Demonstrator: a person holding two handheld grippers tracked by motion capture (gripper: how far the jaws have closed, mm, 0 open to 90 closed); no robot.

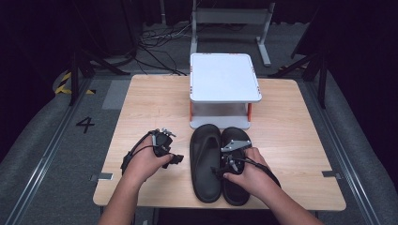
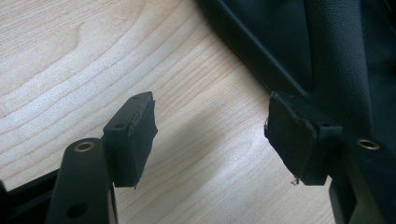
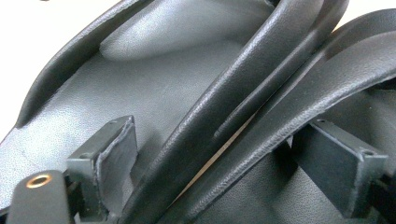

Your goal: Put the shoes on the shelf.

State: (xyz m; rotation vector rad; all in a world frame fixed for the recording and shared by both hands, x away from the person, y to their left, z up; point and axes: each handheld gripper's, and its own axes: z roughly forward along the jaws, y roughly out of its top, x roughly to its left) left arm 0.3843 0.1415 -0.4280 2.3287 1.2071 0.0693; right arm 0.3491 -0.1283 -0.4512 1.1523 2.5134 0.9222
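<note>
Two black slippers are lying side by side at the near middle of the wooden table, toes pointing at the white stand.

My right gripper is sitting down over the pair. In the right gripper view its jaws are straddling the two inner rims where the left slipper and the right slipper are meeting; one pad is inside each footbed. The jaws are standing apart around both rims, and I can't tell whether the pads are actually pressing on them.

My left gripper is resting low over bare table just left of the left slipper. Jaws are standing wide, nothing between them; one pad is sitting right beside the slipper's edge.
</note>
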